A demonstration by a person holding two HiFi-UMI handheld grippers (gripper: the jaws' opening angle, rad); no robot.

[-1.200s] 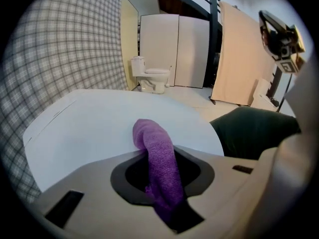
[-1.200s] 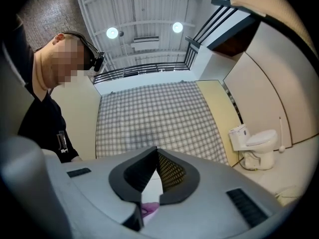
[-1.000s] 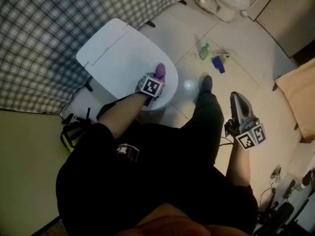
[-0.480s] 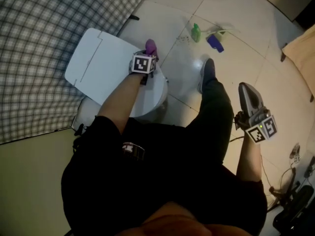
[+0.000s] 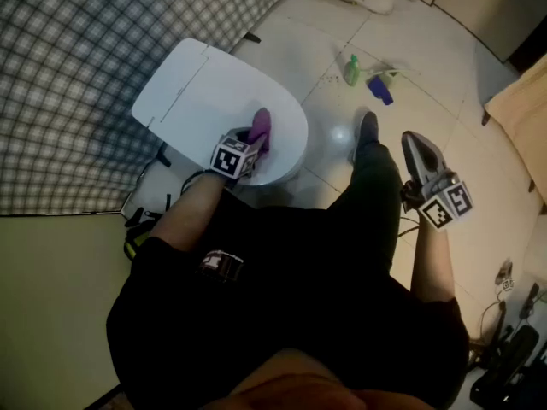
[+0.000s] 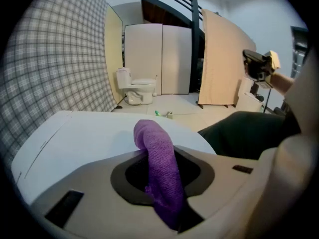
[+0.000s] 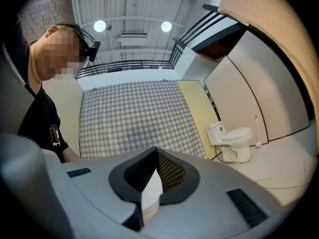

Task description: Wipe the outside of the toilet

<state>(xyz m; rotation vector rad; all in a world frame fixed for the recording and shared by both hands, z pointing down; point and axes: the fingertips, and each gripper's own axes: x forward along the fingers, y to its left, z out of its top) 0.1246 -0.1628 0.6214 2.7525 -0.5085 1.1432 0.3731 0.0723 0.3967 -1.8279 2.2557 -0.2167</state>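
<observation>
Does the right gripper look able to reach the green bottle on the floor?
Probably, with a bend: the right gripper is shut and empty, and the floor between it and the green bottle looks unobstructed.

The cloth point(image 5: 261, 126) rests on the toilet lid point(image 5: 197, 92), a bottle point(image 5: 351, 69) on the floor point(image 5: 427, 84) to its right.

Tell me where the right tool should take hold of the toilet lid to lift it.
Take the toilet lid by its rounded front lip, with the right tool coming from the front. Its straight end lies toward the plaid wall and is probably hinged, so likely only the front lifts.
</observation>
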